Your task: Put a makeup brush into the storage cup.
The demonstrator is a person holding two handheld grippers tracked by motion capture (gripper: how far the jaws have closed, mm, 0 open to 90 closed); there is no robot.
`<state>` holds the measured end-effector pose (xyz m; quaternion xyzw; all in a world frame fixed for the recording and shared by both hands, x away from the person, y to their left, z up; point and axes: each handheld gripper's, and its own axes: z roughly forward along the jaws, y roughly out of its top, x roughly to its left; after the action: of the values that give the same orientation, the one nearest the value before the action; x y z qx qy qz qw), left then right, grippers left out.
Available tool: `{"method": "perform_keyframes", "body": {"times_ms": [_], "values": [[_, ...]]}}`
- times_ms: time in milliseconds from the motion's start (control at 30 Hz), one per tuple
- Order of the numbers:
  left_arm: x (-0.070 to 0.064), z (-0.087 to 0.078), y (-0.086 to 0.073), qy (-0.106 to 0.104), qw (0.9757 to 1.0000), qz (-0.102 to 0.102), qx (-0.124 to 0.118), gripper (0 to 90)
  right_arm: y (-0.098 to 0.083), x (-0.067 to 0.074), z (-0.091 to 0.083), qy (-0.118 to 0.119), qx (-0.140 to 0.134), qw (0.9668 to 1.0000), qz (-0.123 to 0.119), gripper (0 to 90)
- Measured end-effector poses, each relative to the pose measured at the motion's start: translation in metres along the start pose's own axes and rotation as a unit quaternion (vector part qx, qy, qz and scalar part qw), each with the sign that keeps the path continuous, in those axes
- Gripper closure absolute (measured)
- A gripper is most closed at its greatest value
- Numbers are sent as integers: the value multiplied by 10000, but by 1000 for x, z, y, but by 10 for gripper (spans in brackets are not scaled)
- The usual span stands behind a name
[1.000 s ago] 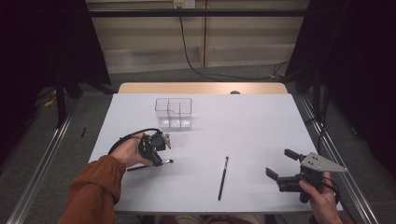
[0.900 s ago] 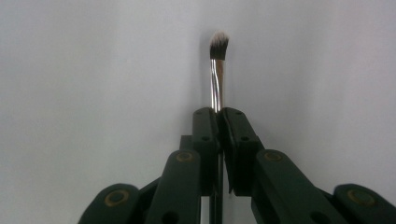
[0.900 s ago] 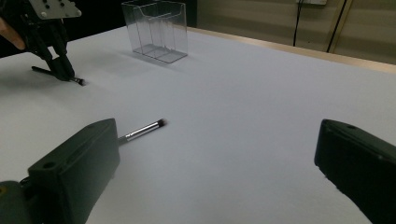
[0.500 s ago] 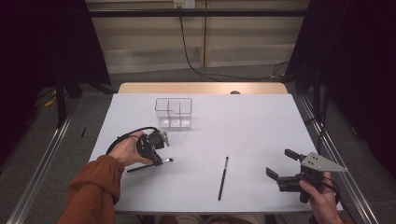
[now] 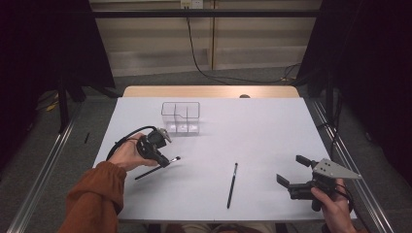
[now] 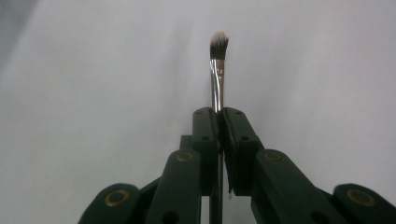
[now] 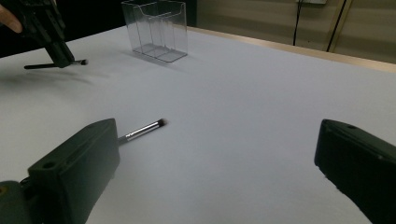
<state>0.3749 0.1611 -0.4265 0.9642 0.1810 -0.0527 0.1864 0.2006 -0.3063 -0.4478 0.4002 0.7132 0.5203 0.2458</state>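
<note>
High view looks down on a white counter [image 5: 262, 131] with a person's two hands at its near edge. The left claw [image 5: 163, 162], held in the left hand [image 5: 127, 151] at the counter's left side, is clenched on a small makeup brush [image 5: 156, 167]; its jaws pinch the handle close behind the metal ferrule, and the tufted tip pokes out past them. From across the counter the brush looks nearly level, just above the surface or resting on it; I cannot tell which. A clear plastic organizer [image 5: 181, 117] with compartments stands upright just beyond that hand, apart from it. A second brush [image 5: 232, 185] lies flat near the front middle of the counter. The right claw [image 5: 293, 171] hovers at the right front corner, jaws spread wide, grasping nothing.
</note>
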Motion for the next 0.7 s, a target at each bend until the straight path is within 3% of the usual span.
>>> {"method": "perform_keyframes", "body": {"times_ms": [67, 133, 233, 367, 433, 500, 533, 600, 633, 667, 700], "values": [[1, -4, 0, 8, 9999, -39, -156, 840, 0, 0, 0, -6, 1, 10000, 4, 0], [1, -9, -1, 58, 9987, -151, -486, 840, 0, 0, 0, -5, 1, 10000, 3, 0], [2, -13, -1, 102, 9979, -152, -621, 840, 0, 0, 0, -8, -2, 10000, 7, 0], [-2, -19, -2, 217, 9941, -317, -1014, 840, 0, 0, 0, -5, -30, 10000, 18, 0], [-1, -21, -2, 261, 9941, -230, -1028, 840, 0, 0, 0, -4, -31, 10000, 12, 0], [-2, -22, -2, 324, 9909, -375, -1254, 840, 0, 0, 0, 0, -32, 10000, 3, 0], [-4, -22, -2, 351, 9878, -523, -1427, 840, 0, 0, 0, -6, -37, 10000, 6, 0], [-2, -28, -5, 476, 9825, -614, -1696, 840, 0, 0, 0, -7, -36, 10000, 8, 0], [-1, -29, -6, 449, 9809, -663, -1775, 840, 0, 0, 0, -6, -44, 10000, 16, 0], [-1, -29, -6, 449, 9809, -663, -1775, 839, 0, 0, 0, -10, -49, 10000, 15, 0], [1, -31, -9, 447, 9780, -683, -1920, 839, 0, 0, 0, -12, -47, 10000, 6, 0]]}}
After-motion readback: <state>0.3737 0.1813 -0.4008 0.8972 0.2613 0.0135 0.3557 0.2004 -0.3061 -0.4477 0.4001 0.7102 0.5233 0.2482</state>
